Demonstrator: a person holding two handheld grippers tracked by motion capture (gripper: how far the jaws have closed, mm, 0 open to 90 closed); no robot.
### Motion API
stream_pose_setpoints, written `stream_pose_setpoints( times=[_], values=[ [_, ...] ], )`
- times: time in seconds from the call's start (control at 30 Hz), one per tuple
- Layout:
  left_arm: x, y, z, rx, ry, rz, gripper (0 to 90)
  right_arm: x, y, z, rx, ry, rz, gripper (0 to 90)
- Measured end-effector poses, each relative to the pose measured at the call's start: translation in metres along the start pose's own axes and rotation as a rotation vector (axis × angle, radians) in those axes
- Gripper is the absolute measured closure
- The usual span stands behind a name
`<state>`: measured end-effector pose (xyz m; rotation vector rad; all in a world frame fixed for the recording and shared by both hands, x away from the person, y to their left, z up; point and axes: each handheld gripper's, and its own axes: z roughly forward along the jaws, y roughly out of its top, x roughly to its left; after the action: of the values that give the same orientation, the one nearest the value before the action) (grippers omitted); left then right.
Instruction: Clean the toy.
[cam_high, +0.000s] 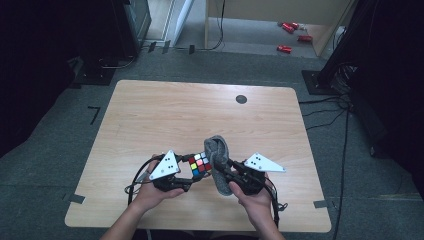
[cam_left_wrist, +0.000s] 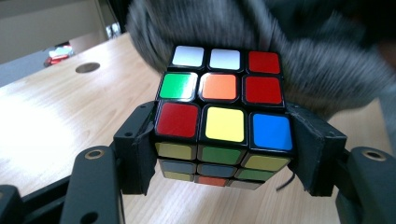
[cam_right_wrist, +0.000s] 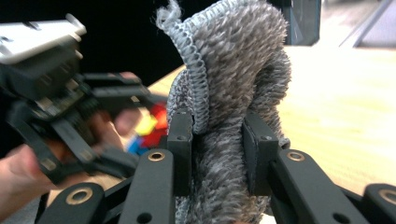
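Black jaws of the left gripper (cam_high: 192, 176) clench a scrambled, multicoloured plastic puzzle cube (cam_high: 199, 165) just above the pale wooden bench (cam_high: 150, 115). Beside it, the right gripper (cam_high: 225, 172) grips a folded grey fuzzy cloth (cam_high: 218, 156), which seems to press against the cube's far face. Farther off, a dark round grommet (cam_high: 241, 99) sits in the benchtop.

Black hand-held gripper (cam_high: 186, 176), grey triangular plate, trailing cable.
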<state>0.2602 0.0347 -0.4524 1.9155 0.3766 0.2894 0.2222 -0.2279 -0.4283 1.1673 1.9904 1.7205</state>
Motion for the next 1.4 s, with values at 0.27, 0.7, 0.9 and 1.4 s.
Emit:
stream_pose_setpoints(
  times=[0.27,0.7,0.9,1.4],
  values=[
    [0.008,0.006,-0.012,-0.067,-0.019,-0.055,34.5,-0.012,-0.01,0.006,0.04,-0.031,0.052,69.4],
    [0.006,0.007,-0.012,-0.082,-0.033,-0.071,34.5,-0.01,-0.01,0.006,0.036,-0.037,0.044,69.6],
    [0.01,0.003,-0.008,-0.048,-0.029,-0.077,34.5,-0.002,-0.004,0.003,0.023,-0.029,0.011,69.7],
    [0.014,0.002,-0.011,-0.065,-0.027,-0.107,34.5,-0.002,-0.007,0.005,0.025,-0.027,0.02,69.6]
  ],
)
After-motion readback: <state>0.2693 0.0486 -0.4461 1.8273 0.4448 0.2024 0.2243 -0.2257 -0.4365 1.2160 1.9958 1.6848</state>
